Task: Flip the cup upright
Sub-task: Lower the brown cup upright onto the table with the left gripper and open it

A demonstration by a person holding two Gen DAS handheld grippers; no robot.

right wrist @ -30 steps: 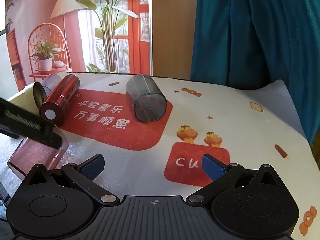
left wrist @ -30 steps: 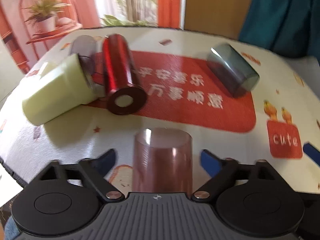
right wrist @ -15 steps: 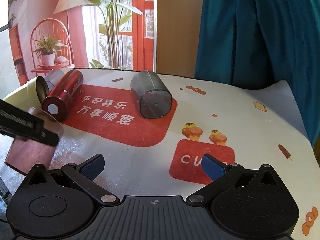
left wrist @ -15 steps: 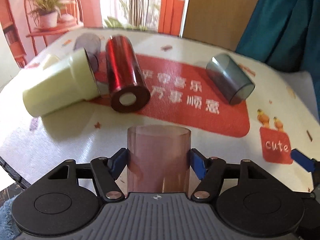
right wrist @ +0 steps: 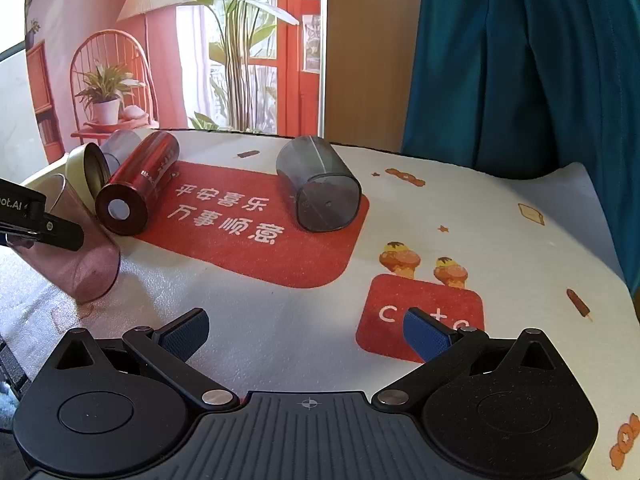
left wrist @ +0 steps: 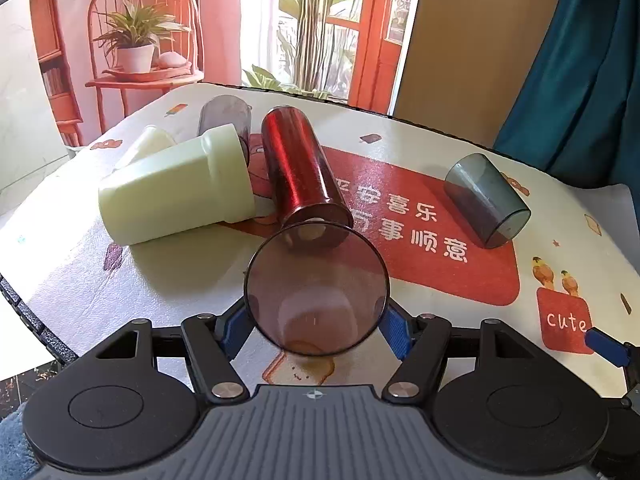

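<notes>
My left gripper (left wrist: 316,326) is shut on a translucent pink cup (left wrist: 316,300). The cup is tilted, its open mouth towards the camera and its base low near the table. In the right wrist view the same pink cup (right wrist: 80,256) leans at the far left with the left gripper's finger across it. My right gripper (right wrist: 306,334) is open and empty above the white table mat (right wrist: 280,320).
A red metallic tumbler (left wrist: 300,172), a pale green cup (left wrist: 176,192) and a smoky grey cup (left wrist: 486,200) lie on their sides on the red mat. Another grey cup (left wrist: 224,114) lies behind them. The table edge runs at the left.
My left gripper closed on the pink cup, lifted it and tipped it so its mouth turns towards the camera. The right gripper stayed open and shifted slightly.
</notes>
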